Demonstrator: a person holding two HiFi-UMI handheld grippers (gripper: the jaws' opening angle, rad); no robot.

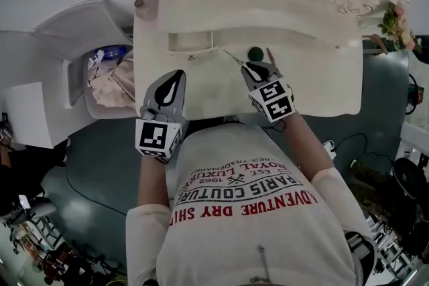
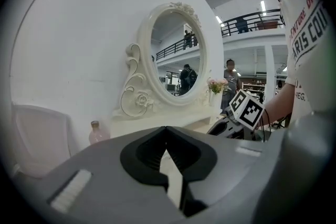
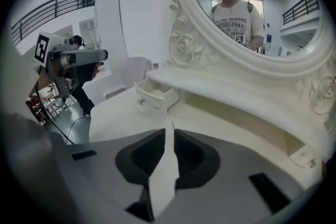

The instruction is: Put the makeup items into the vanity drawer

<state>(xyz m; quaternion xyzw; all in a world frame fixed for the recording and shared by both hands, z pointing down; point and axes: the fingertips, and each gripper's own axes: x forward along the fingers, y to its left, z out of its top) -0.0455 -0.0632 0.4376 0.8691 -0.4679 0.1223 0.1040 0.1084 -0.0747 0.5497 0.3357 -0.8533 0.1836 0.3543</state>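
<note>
- Your left gripper (image 1: 179,74) hangs over the front edge of the vanity table (image 1: 322,84), lower left of centre in the head view. Its own view shows the jaw tips together with nothing between them (image 2: 167,129).
- Your right gripper (image 1: 247,65) sits right of centre in the head view, tilted down toward the tabletop. Its jaws are closed to a thin slit and hold nothing (image 3: 170,129).
- Makeup items lie on the tabletop just above the right gripper's tip: a dark round compact (image 1: 255,53), a thin stick (image 1: 232,57) to its left and a reddish pencil (image 1: 271,57) to its right. Contact with the gripper cannot be judged.
- The small drawer (image 1: 191,42) stands pulled open at the back of the table, above the left gripper. In the right gripper view it shows left of centre (image 3: 155,94).
- The oval mirror (image 2: 176,55) rises behind the table.
- A pink bottle (image 2: 95,132) stands at the left back corner.
- Flowers (image 1: 395,20) stand at the far right.
</note>
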